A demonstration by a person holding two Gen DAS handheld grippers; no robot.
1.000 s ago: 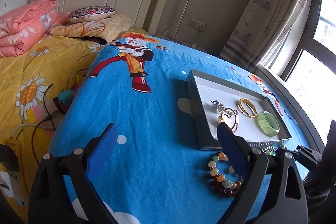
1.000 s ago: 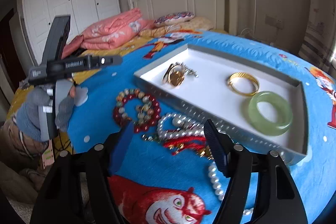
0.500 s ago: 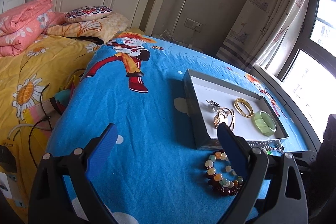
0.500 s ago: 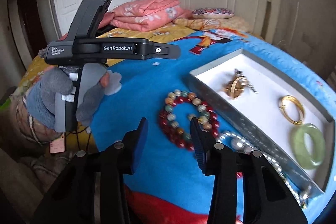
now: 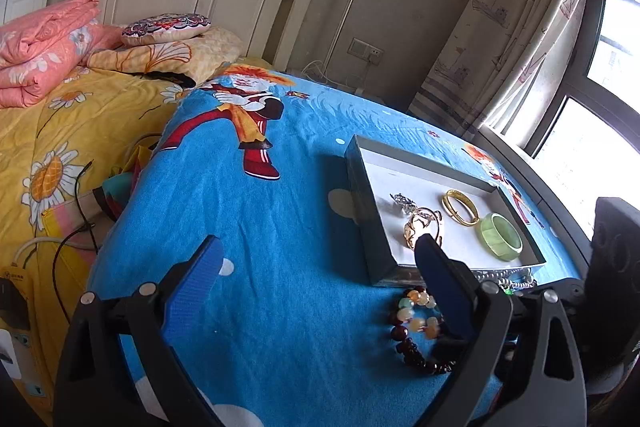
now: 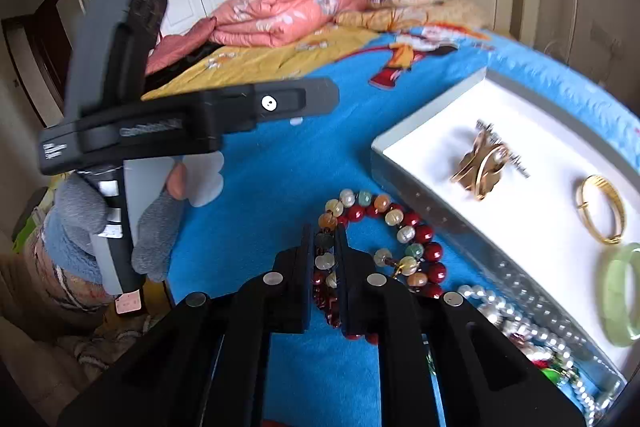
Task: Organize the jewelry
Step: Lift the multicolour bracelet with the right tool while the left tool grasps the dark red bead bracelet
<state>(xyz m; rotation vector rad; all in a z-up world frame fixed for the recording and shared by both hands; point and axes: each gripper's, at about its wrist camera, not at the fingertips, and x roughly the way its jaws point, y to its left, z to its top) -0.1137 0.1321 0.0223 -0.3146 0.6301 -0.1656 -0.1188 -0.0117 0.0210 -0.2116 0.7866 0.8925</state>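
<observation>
A red and multicoloured bead bracelet [image 6: 400, 227] lies on the blue blanket in front of the grey tray [image 6: 404, 163]. My right gripper [image 6: 324, 231] is closing its jaws, and the bracelet's near beads are pinched between the pads. The white-lined tray holds a gold ornament [image 6: 482, 163], a gold bangle [image 6: 600, 209] and a green jade bangle [image 6: 622, 301]. My left gripper [image 5: 318, 241] hovers open over bare blanket, left of the tray [image 5: 356, 179], with the bracelet [image 5: 412, 323] beside its right finger.
A pearl necklace [image 6: 504, 311] and tangled red and green pieces lie along the tray's near wall. A gloved hand [image 6: 156, 227] holds the left gripper's handle. Pink quilts [image 5: 36, 47], pillows and cables lie on the yellow bedding to the left. The window is at the right.
My right gripper swung left from the pearl pile to the bead bracelet, and its jaws went from wide apart to pinching the beads. The left gripper stayed put, open.
</observation>
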